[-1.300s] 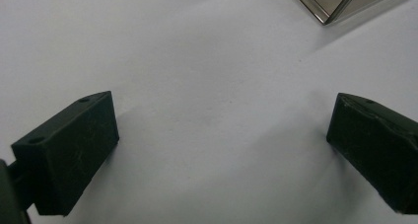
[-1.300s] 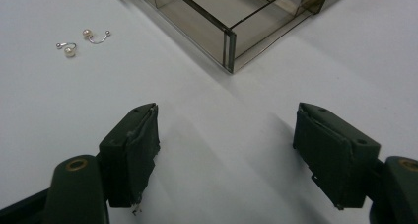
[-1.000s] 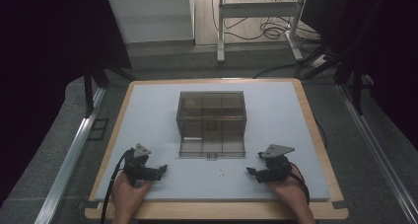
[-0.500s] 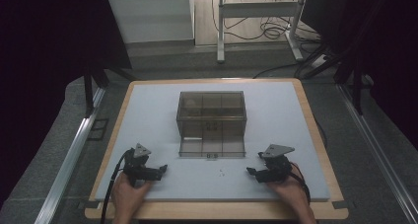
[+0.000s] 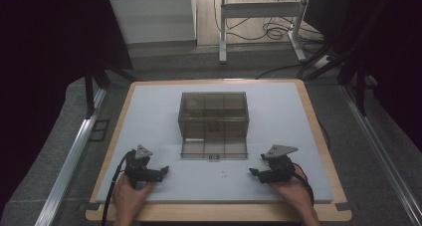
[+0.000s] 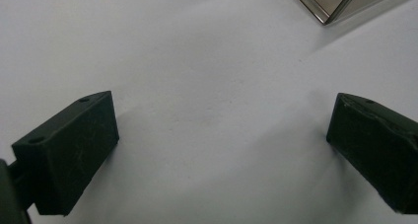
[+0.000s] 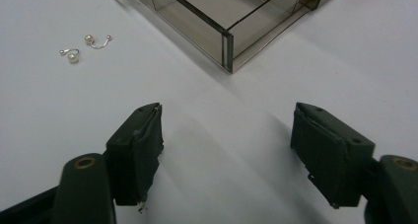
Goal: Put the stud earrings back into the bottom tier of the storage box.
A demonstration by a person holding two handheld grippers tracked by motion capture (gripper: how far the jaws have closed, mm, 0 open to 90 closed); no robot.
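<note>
Two small pearl earrings point(image 7: 85, 46) with curved silver hooks lie just before the smoky clear drawer box point(image 5: 214, 124) on the white tabletop point(image 5: 278, 111). Both the left gripper point(image 5: 161, 171) and the right gripper point(image 5: 254, 172) gape empty, the right having just narrowed slightly; grey carpet surrounds.

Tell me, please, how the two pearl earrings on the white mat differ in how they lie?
In the right gripper view, the left earring lies nearer the gripper, its pearl at the lower right of its hook; the right earring lies nearer the drawer box, pearl at the left. Both are small, pearl-tipped and lie loose on the mat.
</note>
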